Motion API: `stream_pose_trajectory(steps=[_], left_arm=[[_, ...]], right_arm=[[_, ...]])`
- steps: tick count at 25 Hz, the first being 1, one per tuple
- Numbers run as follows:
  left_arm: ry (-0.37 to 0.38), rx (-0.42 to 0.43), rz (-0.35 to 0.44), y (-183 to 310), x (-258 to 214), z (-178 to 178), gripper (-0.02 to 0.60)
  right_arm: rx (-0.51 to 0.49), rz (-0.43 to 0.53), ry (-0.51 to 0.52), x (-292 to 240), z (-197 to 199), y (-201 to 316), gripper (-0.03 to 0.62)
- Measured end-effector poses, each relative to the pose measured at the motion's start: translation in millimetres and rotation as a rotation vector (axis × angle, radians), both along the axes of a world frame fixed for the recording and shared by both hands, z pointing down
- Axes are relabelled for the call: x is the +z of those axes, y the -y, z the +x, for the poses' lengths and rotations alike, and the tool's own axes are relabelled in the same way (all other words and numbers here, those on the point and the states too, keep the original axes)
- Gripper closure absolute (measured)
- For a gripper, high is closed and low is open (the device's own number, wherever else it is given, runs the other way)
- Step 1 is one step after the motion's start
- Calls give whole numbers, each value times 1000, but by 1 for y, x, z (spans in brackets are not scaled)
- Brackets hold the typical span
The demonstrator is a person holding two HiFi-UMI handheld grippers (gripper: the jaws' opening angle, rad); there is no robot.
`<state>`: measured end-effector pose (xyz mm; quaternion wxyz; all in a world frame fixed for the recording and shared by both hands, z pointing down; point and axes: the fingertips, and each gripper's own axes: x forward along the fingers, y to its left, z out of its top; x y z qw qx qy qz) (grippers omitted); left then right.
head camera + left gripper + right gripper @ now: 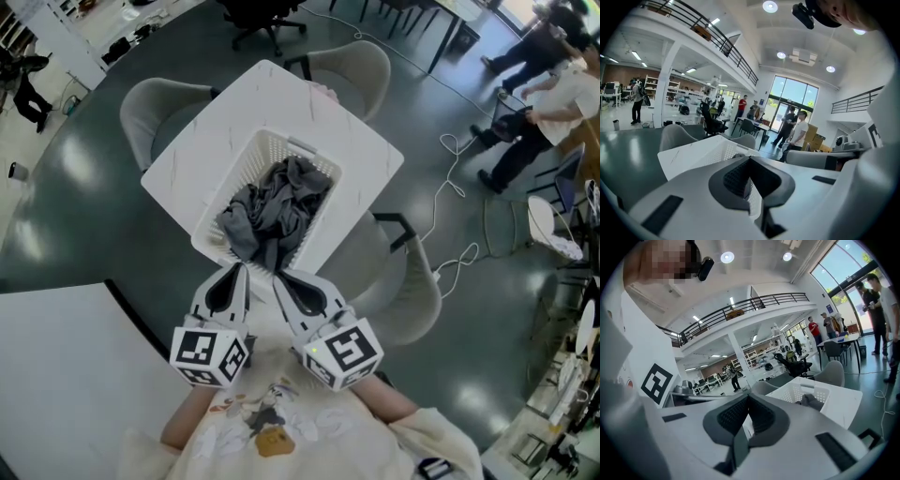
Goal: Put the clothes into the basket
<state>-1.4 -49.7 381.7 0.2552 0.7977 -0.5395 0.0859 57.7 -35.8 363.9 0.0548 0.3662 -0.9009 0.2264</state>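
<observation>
Crumpled grey cloth garments (277,206) lie inside the white perforated plastic basket (242,169) on the white square tabletop (216,127). Left tongs (241,268) and right tongs (279,276) (both just beside the basket's near rim) are clenched, grasping nothing.

Seen from above, the left gripper (238,270) and the right gripper (280,276) are held side by side just in front of the person's chest. Both point away from the body and a little downward, and their tips angle in toward each other, near but not touching. Each gripper's two jaws are pressed together with nothing between them. A marker cube sits at the near end of each, and behind the cubes the bare left forearm (180,427) and right forearm (390,399) reach forward.
</observation>
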Motion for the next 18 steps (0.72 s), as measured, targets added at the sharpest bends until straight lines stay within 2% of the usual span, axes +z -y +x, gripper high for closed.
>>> stream_pose_trajectory(steps=[10,18], left_arm=[[0,17,5,7,4,-1,571],[1,-6,-2,10,6,-10,571]], right_arm=[[12,-22,-12,10,-4,4,585],[7,-38,-1,14,-7,10,585]])
